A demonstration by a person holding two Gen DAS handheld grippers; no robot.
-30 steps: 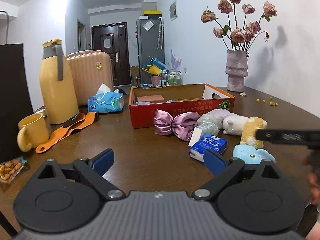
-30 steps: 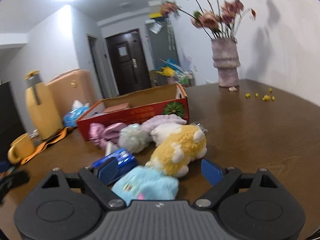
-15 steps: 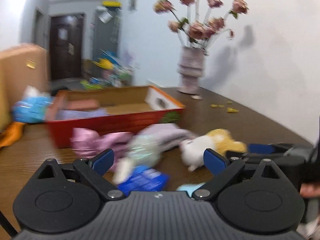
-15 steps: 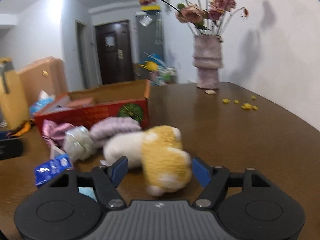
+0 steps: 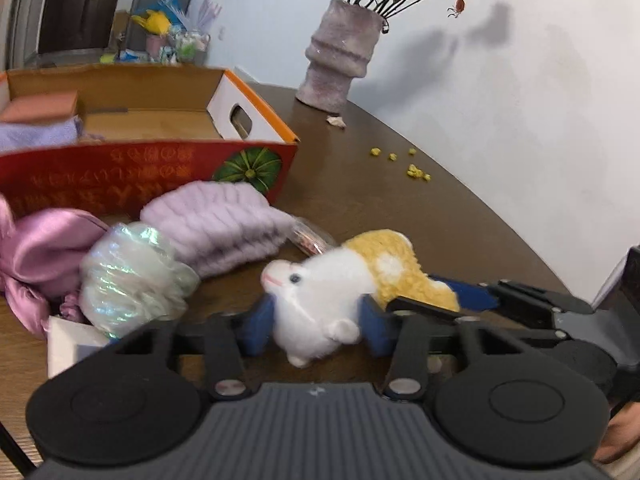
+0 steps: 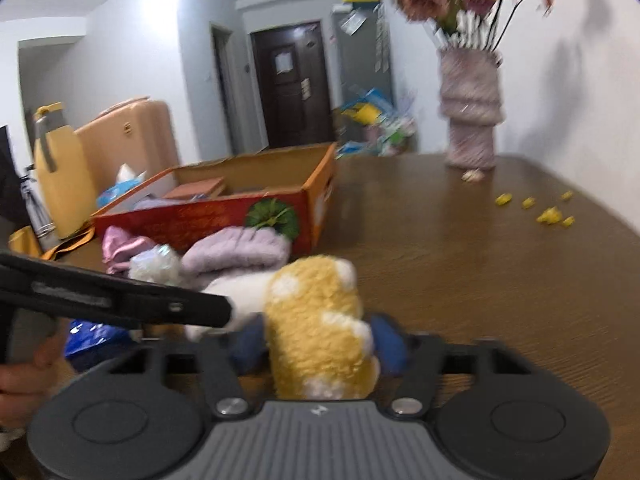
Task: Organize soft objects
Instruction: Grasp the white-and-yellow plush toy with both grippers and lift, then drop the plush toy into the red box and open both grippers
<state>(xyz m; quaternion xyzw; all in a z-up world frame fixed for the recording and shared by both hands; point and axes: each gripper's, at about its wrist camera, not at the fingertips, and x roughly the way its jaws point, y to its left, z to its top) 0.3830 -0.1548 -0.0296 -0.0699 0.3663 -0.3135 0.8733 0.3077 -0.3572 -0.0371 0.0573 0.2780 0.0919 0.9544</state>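
Both tools grip one plush: the left tool (image 5: 316, 322) pinches the white plush end (image 5: 316, 300), the right tool (image 6: 318, 340) its yellow end (image 6: 316, 320). A purple cloth (image 5: 36, 136) already lies in the box (image 5: 256, 136); the bow (image 5: 44, 248), knit roll (image 5: 216, 224) and others wait on the surface (image 5: 360, 200) before it.

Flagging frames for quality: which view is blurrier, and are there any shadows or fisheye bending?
Right wrist: soft all over, vase and plush toy smeared. Left wrist: sharper, box slightly soft; flower shadows on wall; table edge bows from fisheye.

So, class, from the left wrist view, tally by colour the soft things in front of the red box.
Purple: 2, satin bow, fluffy cloth
White: 2, shimmery pouf, white plush in left claw
Yellow: 1, yellow plush in right claw
Total: 5
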